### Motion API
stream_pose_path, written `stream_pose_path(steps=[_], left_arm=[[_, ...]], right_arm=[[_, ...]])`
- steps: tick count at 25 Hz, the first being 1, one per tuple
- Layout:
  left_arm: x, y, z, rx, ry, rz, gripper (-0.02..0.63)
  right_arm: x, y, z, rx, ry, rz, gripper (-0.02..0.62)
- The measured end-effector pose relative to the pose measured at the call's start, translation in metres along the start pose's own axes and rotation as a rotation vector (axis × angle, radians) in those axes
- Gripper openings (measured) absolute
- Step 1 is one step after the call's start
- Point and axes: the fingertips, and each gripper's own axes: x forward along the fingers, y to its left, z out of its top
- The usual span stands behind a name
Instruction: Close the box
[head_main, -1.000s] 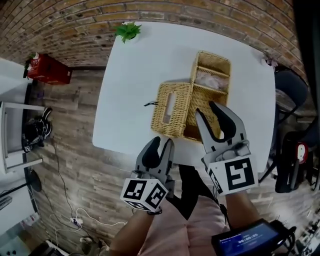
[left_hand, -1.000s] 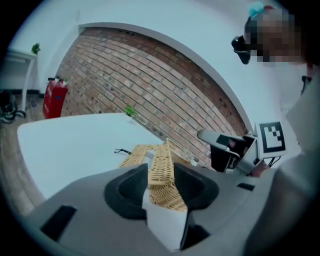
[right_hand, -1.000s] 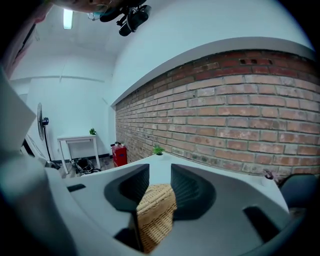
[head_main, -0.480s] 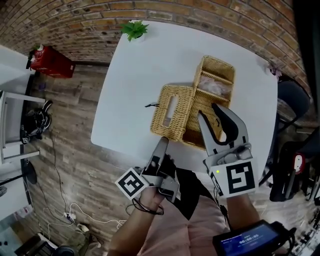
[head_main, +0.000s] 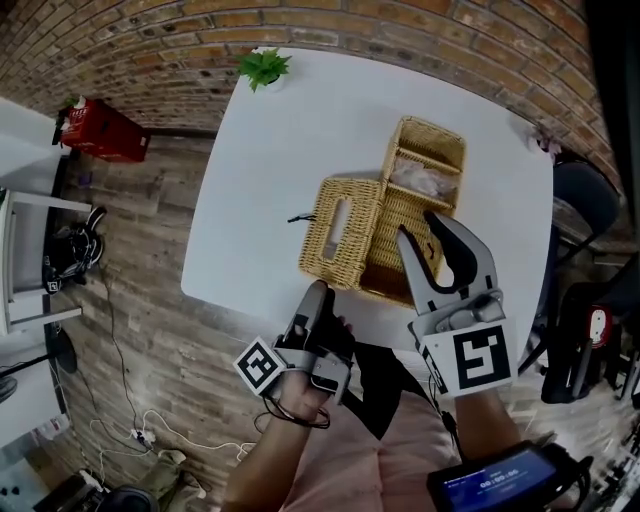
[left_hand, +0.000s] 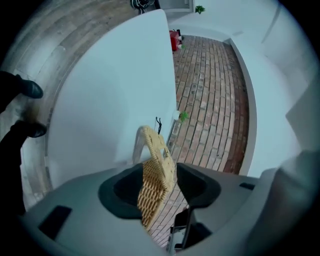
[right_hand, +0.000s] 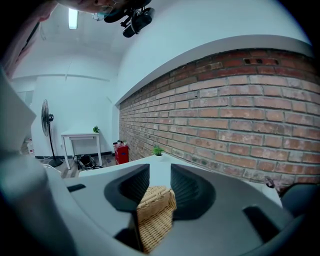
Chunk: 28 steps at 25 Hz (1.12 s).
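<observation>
Looking down at the white table (head_main: 262, 150), we saw that the wicker box (head_main: 426, 168) sat toward its right side, and it was not closed yet. Its lid (head_main: 340, 232) lay flat on the table, flopped out to the left of the box, with a slot in its top and a small black loop (head_main: 297, 212) on its far-left edge.

One thing had just changed — the left gripper (head_main: 322, 296). A second before, it was held flat, with its marker cube facing up. Then it rolled onto its side and came down a little, near the near edge of the table, just by the near end of the lid. Its jaws had just been opening, and they stood wide apart. In the left gripper view the lid lined up with the gap, but the pads were not squeezing it.

The right gripper (head_main: 418, 226) had kept still. It hung over the near end of the box with its jaws a little apart, and it held nothing. The lid and the box had not moved either.

We think this meant the left gripper was getting ready to take the lid by its edge and swing it over to the right — the closing had not begun.

We could read no words. The cubes had only black and white squares. The small screen (head_main: 498, 484) at the near right showed numbers too tiny to read.
</observation>
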Motion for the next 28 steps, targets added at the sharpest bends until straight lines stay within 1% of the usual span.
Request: stream_pose_path(steps=[4,6,8,11,14,16,19,24,28], left_arm=[[0.01,0.002,0.011,0.008,-0.003,0.001,0.209],[0.014,0.006,0.015,0.009,-0.006,0.017,0.209],[0.015,0.013,0.019,0.0,-0.015,0.036,0.207],[0.016,0.019,0.024,-0.012,-0.029,0.042,0.148],[0.017,0.013,0.028,0.01,-0.028,0.026,0.088],[0.017,0.008,0.029,0.031,-0.024,0.023,0.084],[0.015,-0.001,0.029,0.095,-0.014,0.017,0.08],[0.013,-0.022,0.028,0.266,0.04,0.013,0.074],[0.01,-0.038,0.023,0.38,0.078,0.008,0.072]], right_arm=[[0.001,-0.003,0.0,-0.004,0.004,-0.004,0.132],[0.001,-0.003,0.0,0.017,0.001,-0.015,0.132],[0.001,-0.003,0.0,0.008,0.002,-0.014,0.132],[0.001,-0.005,0.001,0.005,0.0,-0.02,0.132],[-0.002,-0.008,0.003,0.002,-0.001,-0.037,0.13],[-0.004,-0.01,0.004,0.012,-0.005,-0.053,0.13],[-0.007,-0.011,0.005,0.026,-0.01,-0.072,0.13],[-0.011,-0.016,0.009,0.031,-0.025,-0.102,0.13],[-0.013,-0.016,0.011,0.03,-0.032,-0.111,0.13]])
